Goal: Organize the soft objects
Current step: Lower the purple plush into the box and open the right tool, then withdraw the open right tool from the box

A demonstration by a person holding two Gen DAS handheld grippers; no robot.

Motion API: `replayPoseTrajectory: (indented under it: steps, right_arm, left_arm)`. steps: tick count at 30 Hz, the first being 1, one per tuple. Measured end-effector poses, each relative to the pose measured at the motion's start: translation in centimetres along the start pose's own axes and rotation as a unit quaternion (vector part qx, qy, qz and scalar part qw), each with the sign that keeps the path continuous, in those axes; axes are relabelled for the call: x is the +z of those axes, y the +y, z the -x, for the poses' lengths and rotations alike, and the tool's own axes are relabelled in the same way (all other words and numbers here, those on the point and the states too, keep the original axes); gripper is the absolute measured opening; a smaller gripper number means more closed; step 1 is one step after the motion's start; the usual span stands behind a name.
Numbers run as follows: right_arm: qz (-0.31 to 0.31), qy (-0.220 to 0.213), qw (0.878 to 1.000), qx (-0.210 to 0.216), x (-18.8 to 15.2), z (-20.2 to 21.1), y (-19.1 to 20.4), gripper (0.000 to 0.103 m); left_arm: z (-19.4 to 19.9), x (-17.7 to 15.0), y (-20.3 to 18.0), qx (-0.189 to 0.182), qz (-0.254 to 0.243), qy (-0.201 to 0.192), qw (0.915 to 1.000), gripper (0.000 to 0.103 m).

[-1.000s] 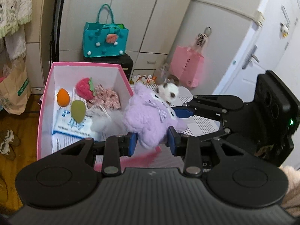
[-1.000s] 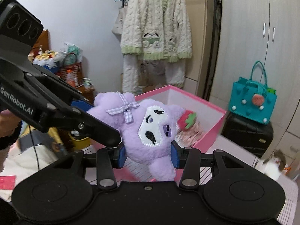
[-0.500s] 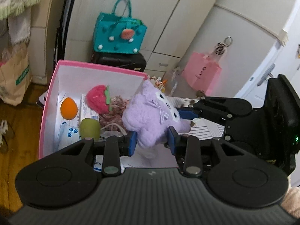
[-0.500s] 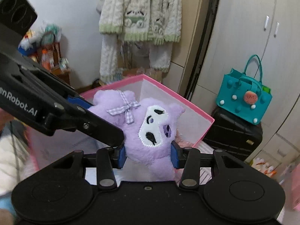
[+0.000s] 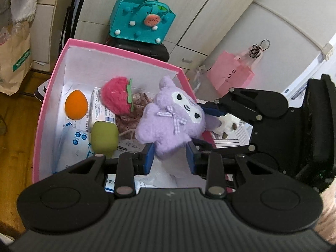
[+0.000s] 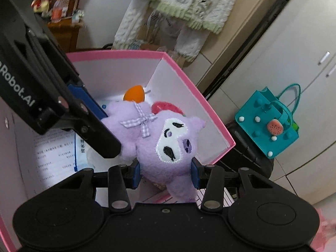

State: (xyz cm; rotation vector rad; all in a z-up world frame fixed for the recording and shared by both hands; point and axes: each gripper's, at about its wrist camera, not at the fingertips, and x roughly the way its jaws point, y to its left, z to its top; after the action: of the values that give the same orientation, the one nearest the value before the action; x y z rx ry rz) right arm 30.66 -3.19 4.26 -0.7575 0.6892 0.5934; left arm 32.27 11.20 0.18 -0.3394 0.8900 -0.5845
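The purple plush (image 5: 168,124) lies stretched between the two grippers, its long axis running from the left gripper (image 5: 169,156) at its lower body up toward the right gripper (image 6: 166,173) at its head. Both pairs of fingers are closed on it — blue pads pressed into the fur. It is fluffy lilac, with a white embroidered face, black eyes and a checked bow. It hangs above the pink box (image 5: 52,79), beyond the left fingertips.
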Motion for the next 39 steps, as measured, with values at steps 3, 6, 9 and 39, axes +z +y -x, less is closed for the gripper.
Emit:
replayPoseTrajectory:
  steps: [3,6,9,39]
  right_arm:
    - [0.020,0.010,1.000,-0.001,0.3,-0.6,0.1,0.049]
    - [0.037,0.016,0.999,-0.011,0.5,-1.0,0.3,0.049]
    - [0.052,0.015,0.998,-0.018,0.4,-1.1,0.4,0.052]
    - [-0.211,-0.083,0.962,0.155,-5.2,10.9,0.9,0.060]
  left_arm:
    - [-0.6,0.2,0.3,0.015,0.001,0.006,0.9999,0.030]
    - [-0.9,0.2,0.8,0.014,0.019,0.028,0.9994,0.029]
    - [-0.6,0.3,1.2,-0.001,0.031,0.038,0.9988,0.029]
    - [8.7,-4.5,-7.2,0.060,-0.115,0.007,0.9915,0.043]
